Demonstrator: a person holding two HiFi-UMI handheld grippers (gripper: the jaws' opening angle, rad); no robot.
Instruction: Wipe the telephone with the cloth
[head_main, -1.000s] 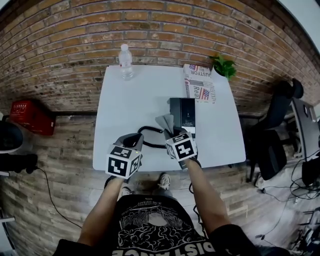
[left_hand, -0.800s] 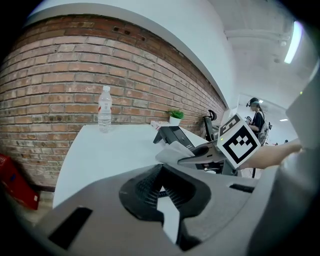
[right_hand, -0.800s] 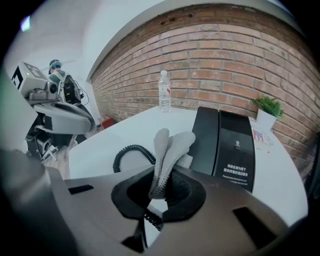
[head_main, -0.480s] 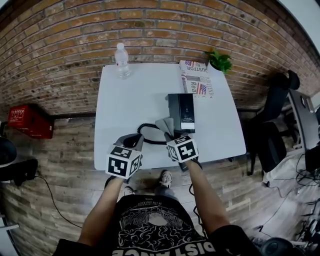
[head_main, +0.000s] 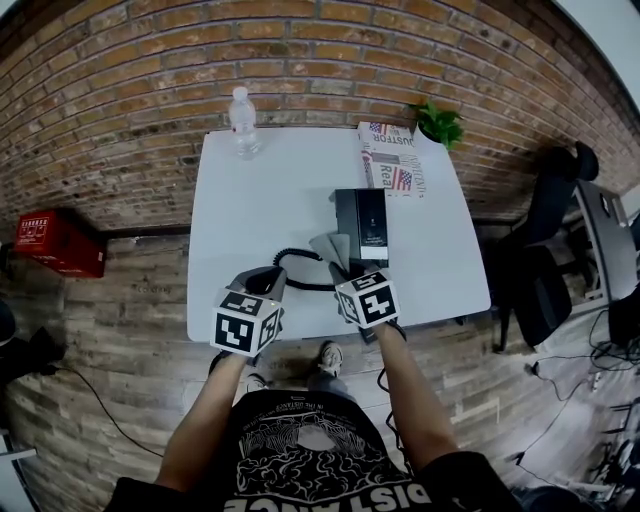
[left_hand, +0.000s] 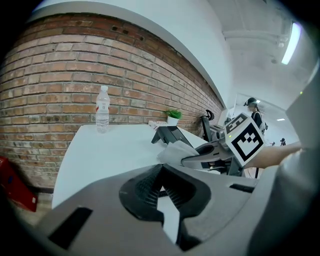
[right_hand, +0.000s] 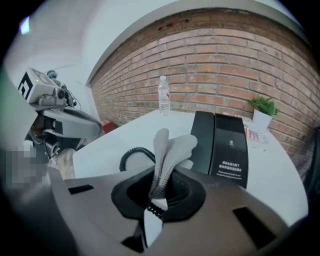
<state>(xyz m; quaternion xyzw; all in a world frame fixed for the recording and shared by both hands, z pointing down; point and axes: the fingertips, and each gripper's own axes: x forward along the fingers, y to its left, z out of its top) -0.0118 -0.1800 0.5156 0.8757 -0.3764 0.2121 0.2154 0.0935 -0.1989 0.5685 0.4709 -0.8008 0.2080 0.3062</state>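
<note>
The black telephone (head_main: 362, 228) lies on the white table (head_main: 250, 210), handset in its cradle, with its coiled cord (head_main: 290, 268) looping toward the near edge. My right gripper (head_main: 348, 272) is shut on a grey cloth (head_main: 331, 246) that sticks up from its jaws just short of the phone's near end. In the right gripper view the cloth (right_hand: 170, 147) stands pinched in that gripper (right_hand: 157, 197), with the telephone (right_hand: 227, 147) right behind it. My left gripper (head_main: 266, 282) hovers at the table's near edge, left of the cord; its jaws (left_hand: 161, 187) are shut with nothing in them.
A water bottle (head_main: 243, 122) stands at the far left corner. A folded newspaper (head_main: 392, 160) and a small potted plant (head_main: 438, 124) sit at the far right, against the brick wall. A red box (head_main: 50, 243) is on the floor left, office chairs (head_main: 560, 200) right.
The head view has shifted slightly. Both grippers stay almost where they were, the right one still pinching the cloth near the phone.
</note>
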